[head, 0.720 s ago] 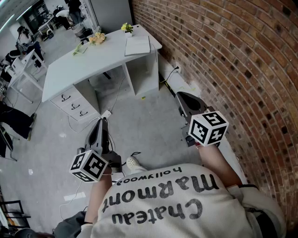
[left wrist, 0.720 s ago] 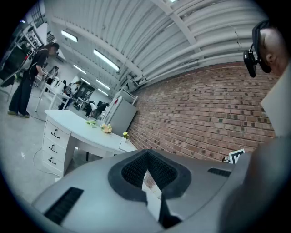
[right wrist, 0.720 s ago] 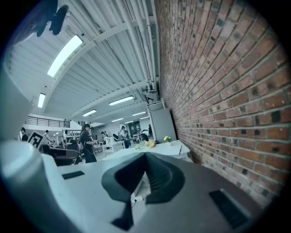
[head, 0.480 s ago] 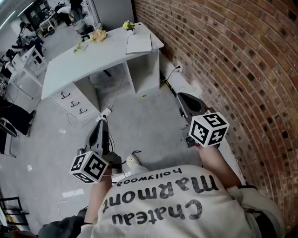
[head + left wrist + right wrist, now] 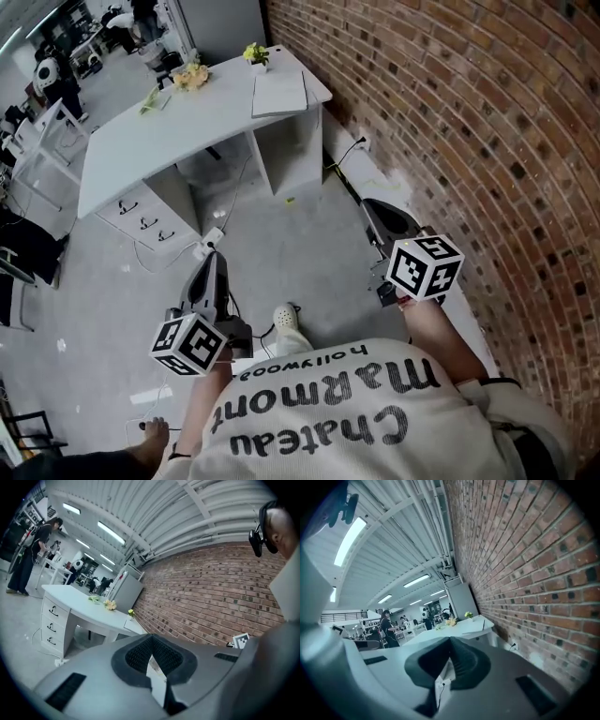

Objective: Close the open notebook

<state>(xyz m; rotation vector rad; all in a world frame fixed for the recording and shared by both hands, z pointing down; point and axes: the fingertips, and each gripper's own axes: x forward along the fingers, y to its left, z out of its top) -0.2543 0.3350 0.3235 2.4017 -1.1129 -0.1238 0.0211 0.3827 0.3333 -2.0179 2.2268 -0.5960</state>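
Note:
The notebook (image 5: 278,94) is a pale, flat rectangle at the right end of a white desk (image 5: 150,141), by the brick wall and far ahead of me. In the left gripper view it is a small light patch (image 5: 134,625) on the desk end. Whether it lies open I cannot tell from here. My left gripper (image 5: 212,260) (image 5: 150,639) is held over the floor with its jaws together and nothing in them. My right gripper (image 5: 377,208) (image 5: 450,641) is beside the wall, shut and empty. Both point towards the desk, well short of it.
A brick wall (image 5: 450,112) runs along the right. On the desk are flowers (image 5: 190,77) and a small yellow plant (image 5: 255,54). A drawer unit (image 5: 145,214) stands under it, with cables (image 5: 216,234) on the floor. People and more desks (image 5: 56,84) are at the far left.
The desk has come slightly closer in the head view. My left gripper has shifted a little down and right, and a shoe now shows further forward between the grippers.

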